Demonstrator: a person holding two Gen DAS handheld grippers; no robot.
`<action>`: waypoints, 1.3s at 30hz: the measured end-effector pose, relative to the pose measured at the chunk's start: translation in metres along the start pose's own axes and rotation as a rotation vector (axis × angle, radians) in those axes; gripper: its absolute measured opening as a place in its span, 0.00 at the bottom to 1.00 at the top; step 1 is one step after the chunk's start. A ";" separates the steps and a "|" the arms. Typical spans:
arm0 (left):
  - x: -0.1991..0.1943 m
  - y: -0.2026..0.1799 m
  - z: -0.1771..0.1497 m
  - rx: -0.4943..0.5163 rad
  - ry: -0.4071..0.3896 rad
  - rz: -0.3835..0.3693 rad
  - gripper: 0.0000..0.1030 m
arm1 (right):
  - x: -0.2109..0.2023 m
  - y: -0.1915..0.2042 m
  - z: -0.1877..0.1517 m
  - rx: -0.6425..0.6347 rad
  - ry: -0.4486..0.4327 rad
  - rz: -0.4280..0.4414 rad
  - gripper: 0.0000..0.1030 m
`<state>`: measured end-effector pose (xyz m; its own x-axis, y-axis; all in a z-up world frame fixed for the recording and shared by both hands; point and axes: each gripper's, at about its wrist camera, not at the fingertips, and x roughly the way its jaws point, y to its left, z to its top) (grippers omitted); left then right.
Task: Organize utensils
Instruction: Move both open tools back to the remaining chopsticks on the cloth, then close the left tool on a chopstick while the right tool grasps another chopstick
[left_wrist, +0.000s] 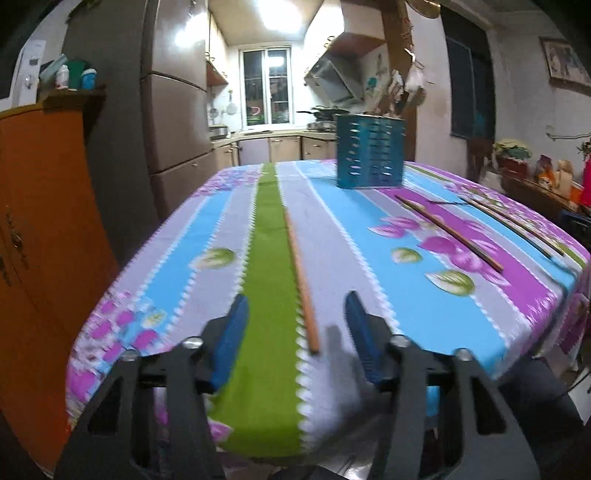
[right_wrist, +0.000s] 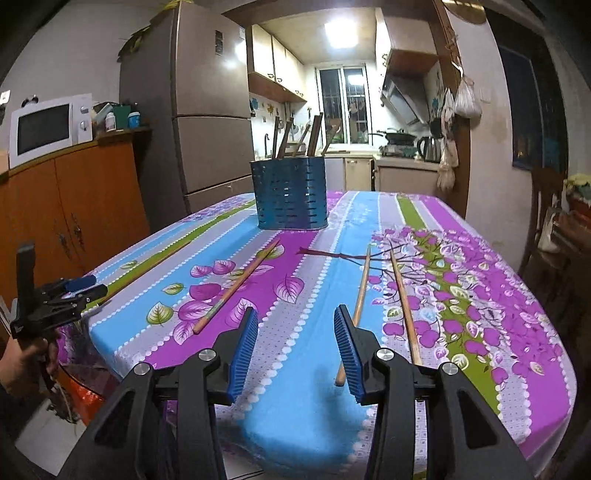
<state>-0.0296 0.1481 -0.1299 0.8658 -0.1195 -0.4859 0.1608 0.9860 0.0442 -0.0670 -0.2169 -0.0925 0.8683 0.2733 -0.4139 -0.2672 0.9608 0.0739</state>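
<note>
A blue slotted utensil holder (left_wrist: 369, 151) (right_wrist: 289, 195) stands at the far side of the table and has several sticks in it. Wooden chopsticks lie loose on the cloth. One chopstick (left_wrist: 301, 280) lies on the grey stripe just ahead of my open, empty left gripper (left_wrist: 295, 314). It also shows at the far left in the right wrist view (right_wrist: 162, 254). A second chopstick (right_wrist: 236, 286) lies left of my open, empty right gripper (right_wrist: 295, 325). Two more chopsticks (right_wrist: 356, 310) (right_wrist: 405, 306) lie to the right of it. The left gripper shows at the table's left edge (right_wrist: 79, 288).
The table (left_wrist: 461, 325) has a striped floral cloth. An orange cabinet (left_wrist: 40, 236) stands left of it with a microwave (right_wrist: 48, 127) on top. A fridge (right_wrist: 210, 122) stands behind. A sideboard with plants (left_wrist: 532, 173) runs along the right wall.
</note>
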 end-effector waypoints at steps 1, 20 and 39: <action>0.001 -0.005 -0.005 0.014 0.002 0.000 0.39 | -0.002 0.000 -0.002 -0.003 -0.003 -0.011 0.43; -0.002 -0.014 -0.030 0.003 -0.079 0.008 0.18 | 0.020 -0.023 -0.037 0.049 0.057 -0.094 0.23; -0.008 -0.020 -0.030 -0.021 -0.098 -0.014 0.05 | 0.027 -0.023 -0.048 0.078 -0.014 -0.156 0.07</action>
<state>-0.0543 0.1326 -0.1527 0.9059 -0.1432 -0.3986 0.1645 0.9862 0.0194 -0.0574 -0.2339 -0.1484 0.9028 0.1203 -0.4128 -0.0955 0.9922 0.0803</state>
